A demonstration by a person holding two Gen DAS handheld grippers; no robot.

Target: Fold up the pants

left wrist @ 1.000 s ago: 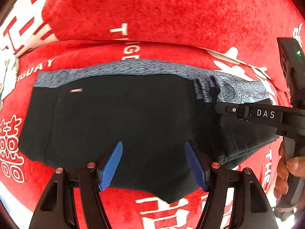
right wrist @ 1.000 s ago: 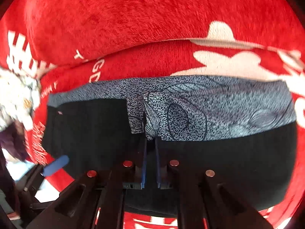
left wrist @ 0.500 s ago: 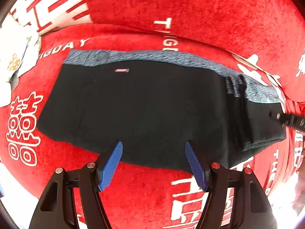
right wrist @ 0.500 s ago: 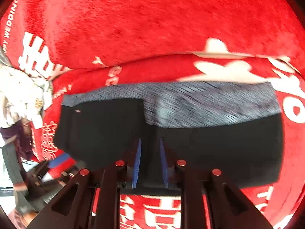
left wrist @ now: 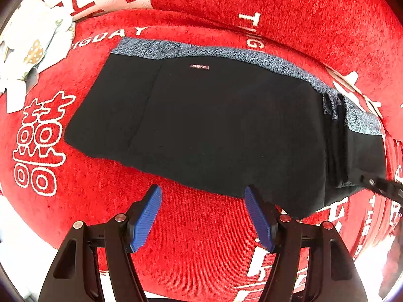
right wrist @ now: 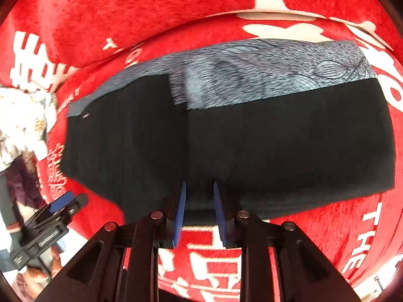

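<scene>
Only in the left wrist view is the "FASHION" label (left wrist: pixel 199 67) seen on the pants (left wrist: pixel 214 125), laid folded on the red blanket (left wrist: pixel 201 226). The left gripper (left wrist: pixel 201 216) is held spread wide; the right gripper (right wrist: pixel 199 211) is parted narrowly, empty.

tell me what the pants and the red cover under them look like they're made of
pants: matte black knit-looking fabric with a grey patterned band, probably a soft stretch textile; it lies limp and flat.
red cover: plush, ribbed pile like chenille or velvet, with white printed lettering.
</scene>
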